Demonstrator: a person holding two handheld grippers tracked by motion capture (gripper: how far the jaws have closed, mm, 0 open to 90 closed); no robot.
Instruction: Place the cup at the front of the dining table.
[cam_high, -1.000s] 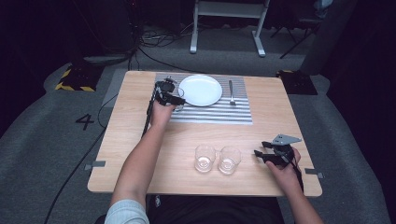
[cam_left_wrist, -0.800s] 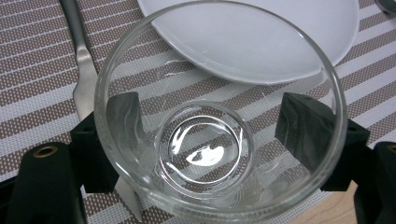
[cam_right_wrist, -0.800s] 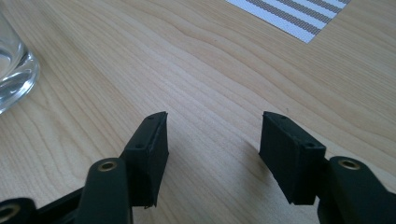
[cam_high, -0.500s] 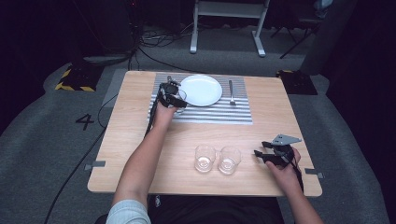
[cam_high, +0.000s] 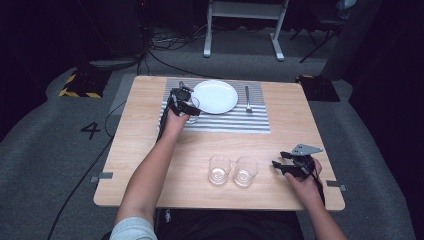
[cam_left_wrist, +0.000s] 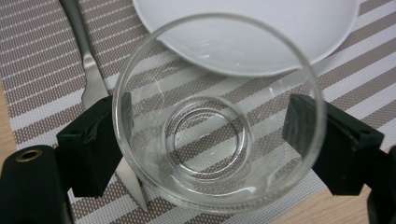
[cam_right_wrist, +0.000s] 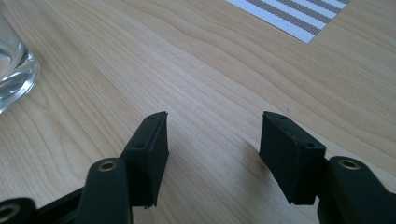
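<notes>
The wooden table (cam_high: 150, 150) bears a striped placemat (cam_high: 225, 122) at its far side and two glasses (cam_high: 219, 170) (cam_high: 245, 171) near its front edge.

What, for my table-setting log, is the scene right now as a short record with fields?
Left tongs: around a glass that stands on the striped placemat beside the white plate; the jaws have just been opening.
Right tongs: open, empty, above the bare wooden table.
Waiting: two glasses side by side near the person's edge.
Cutlery: fork right of the plate; knife next to the placed glass.
</notes>
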